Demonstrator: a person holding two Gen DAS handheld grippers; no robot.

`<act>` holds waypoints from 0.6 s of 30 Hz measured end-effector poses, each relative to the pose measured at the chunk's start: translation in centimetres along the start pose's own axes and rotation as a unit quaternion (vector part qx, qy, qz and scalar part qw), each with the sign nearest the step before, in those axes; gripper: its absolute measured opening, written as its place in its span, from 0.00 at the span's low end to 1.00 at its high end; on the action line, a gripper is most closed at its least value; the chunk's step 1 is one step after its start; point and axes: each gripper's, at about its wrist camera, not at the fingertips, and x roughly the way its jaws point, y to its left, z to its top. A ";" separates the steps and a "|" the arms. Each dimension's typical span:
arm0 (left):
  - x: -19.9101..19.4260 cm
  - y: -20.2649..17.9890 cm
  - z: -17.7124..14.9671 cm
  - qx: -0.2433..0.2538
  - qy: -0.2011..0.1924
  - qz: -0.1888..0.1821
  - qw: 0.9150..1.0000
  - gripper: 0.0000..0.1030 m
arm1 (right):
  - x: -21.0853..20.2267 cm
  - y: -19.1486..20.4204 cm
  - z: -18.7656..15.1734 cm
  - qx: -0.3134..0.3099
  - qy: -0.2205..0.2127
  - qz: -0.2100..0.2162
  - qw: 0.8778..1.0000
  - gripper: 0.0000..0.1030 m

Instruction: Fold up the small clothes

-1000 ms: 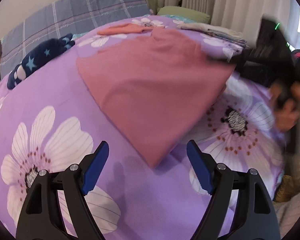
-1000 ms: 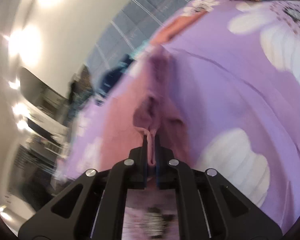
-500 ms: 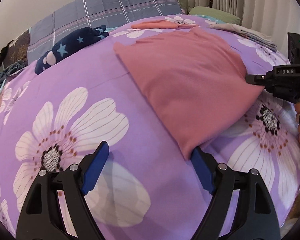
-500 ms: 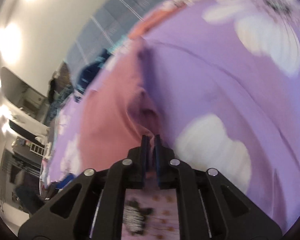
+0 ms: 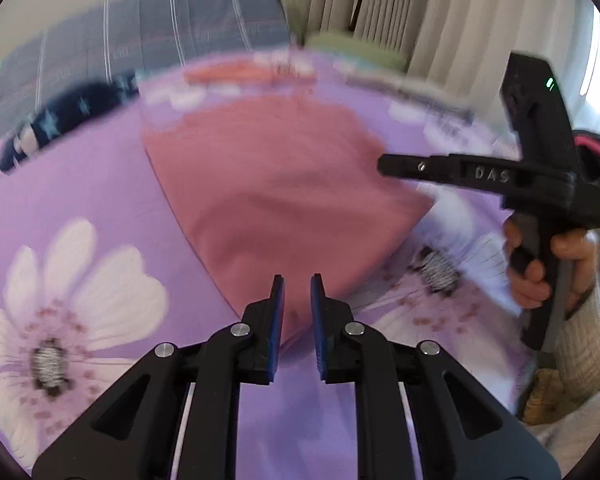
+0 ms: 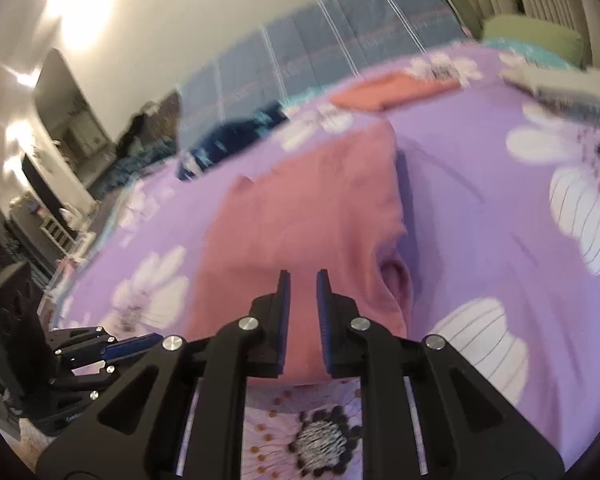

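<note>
A pink garment (image 5: 276,192) lies folded flat on the purple flowered bed sheet (image 5: 80,184). My left gripper (image 5: 297,280) hangs over its near corner, jaws closing to a narrow gap; the corner shows in that gap and the pads do not press it. My right gripper (image 6: 302,276) is over the garment (image 6: 300,216) at its other near edge. Its jaws are opening, the cloth lies loose below them, and a small fold bulges just to the right (image 6: 394,280). From the left wrist the right gripper (image 5: 384,166) shows side-on, held by a hand (image 5: 540,272).
A navy star-print garment (image 5: 64,120) lies at the far left. An orange folded piece (image 5: 236,74) and a stack of folded clothes (image 5: 400,84) sit at the far side. A plaid blue cushion (image 5: 140,40) and curtains stand behind the bed.
My left jaws have gone from wide apart to a narrow gap over the garment's near corner. My right jaws have let go of the pinched pink edge, and that gripper has rolled more level.
</note>
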 end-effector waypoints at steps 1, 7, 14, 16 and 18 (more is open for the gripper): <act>1.2 0.0 -0.4 0.001 0.014 0.008 1.000 0.15 | 1.3 -1.3 -0.4 0.017 0.019 -0.032 0.999 0.05; 0.6 0.3 -0.6 -0.007 0.004 -0.015 1.000 0.17 | -0.1 -2.4 0.0 0.033 0.022 -0.001 0.999 0.06; -0.5 1.6 3.3 -0.009 -0.038 0.004 0.999 0.41 | -1.1 0.0 6.3 -0.044 -0.042 -0.008 0.998 0.25; -0.1 3.0 4.6 -0.021 -0.048 0.027 0.998 0.56 | 0.6 -1.0 8.7 -0.027 -0.030 -0.001 0.999 0.39; 0.7 5.2 6.0 -0.051 -0.055 0.050 0.996 0.58 | 2.4 -1.8 10.6 -0.012 -0.016 0.001 1.000 0.46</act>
